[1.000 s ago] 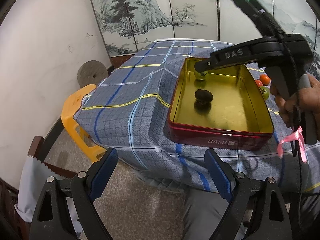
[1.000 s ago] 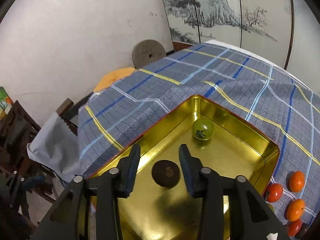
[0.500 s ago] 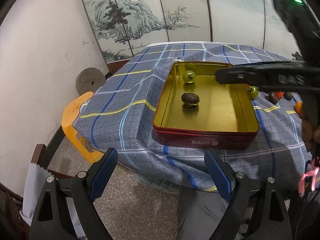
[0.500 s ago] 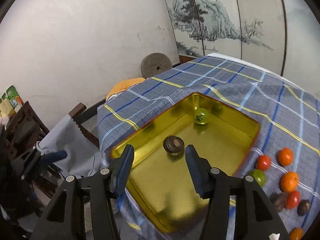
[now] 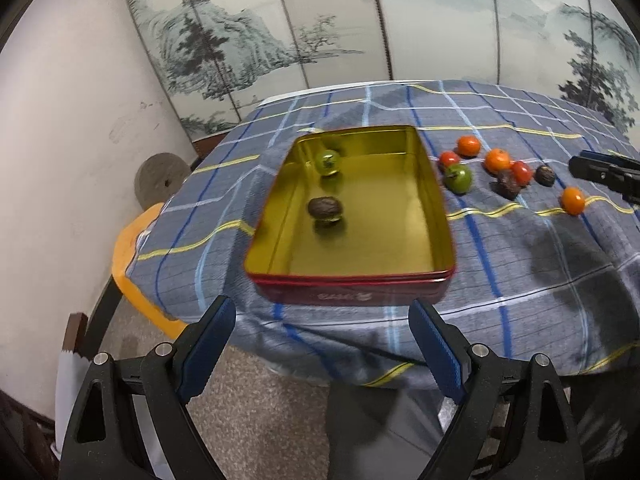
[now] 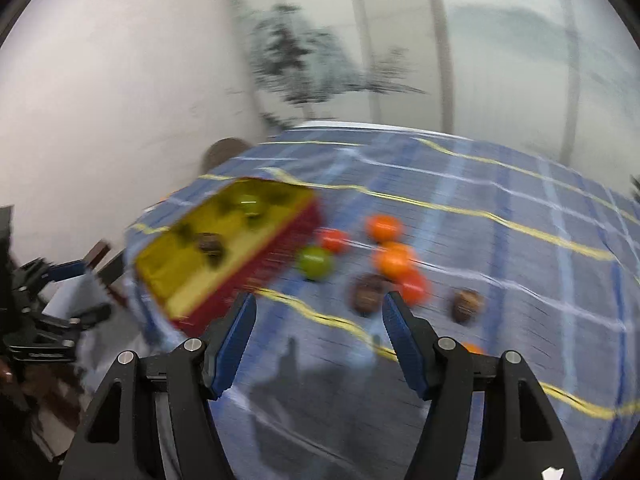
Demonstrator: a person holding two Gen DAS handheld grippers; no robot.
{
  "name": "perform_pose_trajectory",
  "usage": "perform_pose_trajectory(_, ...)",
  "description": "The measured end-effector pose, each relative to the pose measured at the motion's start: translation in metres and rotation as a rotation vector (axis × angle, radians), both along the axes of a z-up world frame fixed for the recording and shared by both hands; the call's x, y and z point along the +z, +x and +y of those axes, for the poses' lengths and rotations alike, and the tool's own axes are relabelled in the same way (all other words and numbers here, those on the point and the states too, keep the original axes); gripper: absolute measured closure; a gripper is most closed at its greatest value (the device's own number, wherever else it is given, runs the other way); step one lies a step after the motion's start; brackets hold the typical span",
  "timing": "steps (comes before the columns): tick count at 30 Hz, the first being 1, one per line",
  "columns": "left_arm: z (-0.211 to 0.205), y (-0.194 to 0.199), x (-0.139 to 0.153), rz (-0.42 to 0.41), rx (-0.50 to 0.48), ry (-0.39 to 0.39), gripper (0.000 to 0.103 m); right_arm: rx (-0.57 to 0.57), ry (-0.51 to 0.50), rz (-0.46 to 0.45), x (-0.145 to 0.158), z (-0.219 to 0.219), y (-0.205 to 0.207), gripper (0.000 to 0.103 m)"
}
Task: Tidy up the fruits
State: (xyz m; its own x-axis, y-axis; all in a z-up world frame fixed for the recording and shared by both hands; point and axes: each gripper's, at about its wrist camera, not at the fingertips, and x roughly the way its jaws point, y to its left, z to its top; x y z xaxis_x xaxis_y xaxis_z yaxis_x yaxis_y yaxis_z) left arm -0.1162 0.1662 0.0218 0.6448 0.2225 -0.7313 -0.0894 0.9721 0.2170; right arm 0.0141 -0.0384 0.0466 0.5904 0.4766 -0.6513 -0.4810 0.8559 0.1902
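Note:
A red tin with a gold inside (image 5: 352,292) sits on the checked tablecloth and holds a green fruit (image 5: 327,161) and a dark brown fruit (image 5: 325,208). To its right lie loose fruits: a green one (image 5: 459,178), several orange and red ones (image 5: 496,160) and two dark ones (image 5: 508,186). My left gripper (image 5: 323,350) is open and empty, off the table's near edge. My right gripper (image 6: 318,342) is open and empty, above the cloth just short of the loose fruits (image 6: 394,260). The tin (image 6: 224,256) lies to its left, blurred.
An orange plastic stool (image 5: 132,264) stands left of the table, with a round stone disc (image 5: 160,178) against the wall. A painted folding screen (image 5: 360,40) stands behind the table. The right gripper's tip shows at the left wrist view's right edge (image 5: 600,172).
My right gripper has left the tin, where the dark fruit stays, and swung right towards the loose fruits. The left gripper's view has shifted to take in the loose fruits.

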Motion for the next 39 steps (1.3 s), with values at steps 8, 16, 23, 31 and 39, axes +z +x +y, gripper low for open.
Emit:
perform_pose_trajectory(8,-0.042,0.017,0.002,0.024,-0.093,0.007,0.015,-0.286,-0.105,0.014,-0.027,-0.117,0.027,0.035)
perform_pose_trajectory(16,-0.091,0.046,0.008,0.040,-0.263,-0.052,0.015,-0.430,-0.038,0.116,-0.061,-0.189,0.048,0.035)
perform_pose_trajectory(23,-0.124,0.117,-0.002,0.081,-0.343,-0.210,0.016,-0.435,0.065,0.139,-0.069,-0.204,0.050,0.032)
perform_pose_trajectory(31,-0.151,0.186,-0.041,0.136,-0.374,-0.205,0.027,-0.423,0.149,0.155,-0.071,-0.211,0.050,0.030)
perform_pose_trajectory(39,-0.157,0.212,-0.072,0.192,-0.425,-0.196,0.062,-0.397,0.163,0.156,-0.071,-0.209,0.050,0.028)
